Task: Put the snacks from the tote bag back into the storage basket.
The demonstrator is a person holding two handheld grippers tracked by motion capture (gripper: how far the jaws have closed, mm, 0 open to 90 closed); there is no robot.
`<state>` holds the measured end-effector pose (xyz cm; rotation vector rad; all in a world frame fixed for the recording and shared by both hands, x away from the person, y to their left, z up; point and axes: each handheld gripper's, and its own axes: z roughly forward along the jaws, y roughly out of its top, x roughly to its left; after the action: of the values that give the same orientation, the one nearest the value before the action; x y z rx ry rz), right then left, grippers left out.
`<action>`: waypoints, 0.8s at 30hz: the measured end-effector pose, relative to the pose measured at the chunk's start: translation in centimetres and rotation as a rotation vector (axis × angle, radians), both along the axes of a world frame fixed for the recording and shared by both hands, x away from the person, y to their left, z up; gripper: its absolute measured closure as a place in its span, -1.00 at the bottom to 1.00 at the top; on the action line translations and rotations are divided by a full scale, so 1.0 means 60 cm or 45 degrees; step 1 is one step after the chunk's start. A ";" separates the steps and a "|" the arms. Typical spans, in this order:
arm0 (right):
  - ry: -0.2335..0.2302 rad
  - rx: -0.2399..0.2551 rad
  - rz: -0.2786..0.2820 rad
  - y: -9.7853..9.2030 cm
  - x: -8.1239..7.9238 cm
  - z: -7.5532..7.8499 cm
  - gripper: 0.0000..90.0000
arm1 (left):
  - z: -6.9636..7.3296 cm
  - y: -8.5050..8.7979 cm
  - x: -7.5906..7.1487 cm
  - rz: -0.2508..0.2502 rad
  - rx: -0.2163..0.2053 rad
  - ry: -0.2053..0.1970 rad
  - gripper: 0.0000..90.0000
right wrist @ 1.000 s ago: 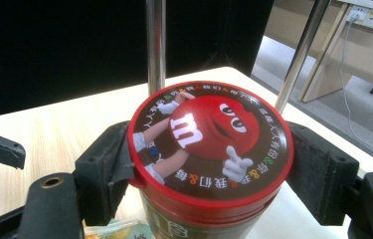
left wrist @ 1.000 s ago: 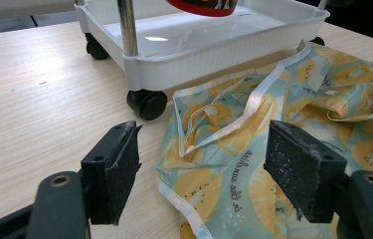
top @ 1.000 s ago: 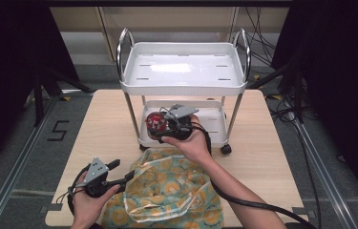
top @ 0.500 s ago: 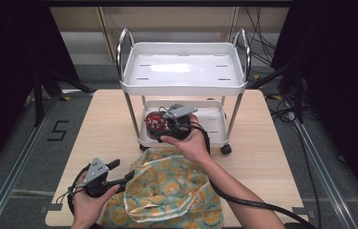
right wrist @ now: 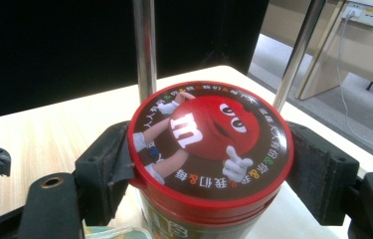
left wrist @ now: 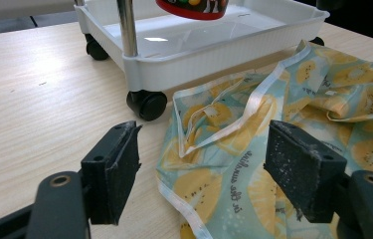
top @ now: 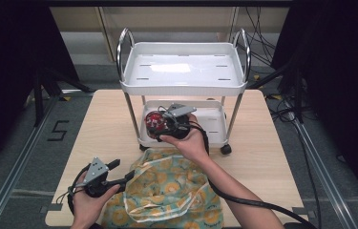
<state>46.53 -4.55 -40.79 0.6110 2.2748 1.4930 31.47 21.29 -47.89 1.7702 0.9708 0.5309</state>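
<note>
A candy tub with a red lid [right wrist: 209, 134] is clamped between the jaws of my right gripper [top: 160, 125], held over the lower shelf [top: 212, 125] of the small white cart [top: 184, 69]; the tub's red base [left wrist: 194, 7] shows at the top of the left gripper view. A yellow-and-teal patterned plastic bag [top: 167, 191] lies crumpled on the table in front of the cart. My left gripper [top: 123, 171] rests low at the front left with its jaws open, pointing at the bag's edge [left wrist: 233, 149] and touching nothing.
The wooden table [top: 100, 129] carries the cart, whose black wheel [left wrist: 146, 104] stands close to the bag. The cart's top tray [top: 184, 67] is bare. Cables trail from both grippers. Metal rails [top: 19, 167] and dark floor flank the table.
My right gripper has carried the tub slightly forward over the cart's lower shelf. The left gripper and the bag stay put.
</note>
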 end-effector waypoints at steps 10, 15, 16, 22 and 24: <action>0.030 0.010 -0.017 0.002 0.005 -0.003 -0.42 | 0.001 0.001 0.000 -0.001 0.000 0.000 -0.36; 0.016 0.002 -0.009 0.001 0.009 -0.002 -0.42 | 0.000 0.001 0.000 -0.001 0.000 -0.001 -0.36; 0.024 0.011 -0.018 0.003 0.009 -0.003 -0.42 | 0.000 0.001 0.000 -0.002 0.001 -0.001 -0.36; 0.029 0.003 -0.014 0.005 0.015 -0.009 -0.42 | 0.000 0.001 0.000 -0.002 0.000 0.000 -0.36; 0.046 0.010 -0.007 0.007 0.016 -0.010 -0.42 | 0.000 0.001 0.000 0.006 -0.011 0.008 -0.36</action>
<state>47.48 -4.12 -41.41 0.6512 2.2934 1.5012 31.45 21.32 -47.91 1.7639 0.9804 0.5234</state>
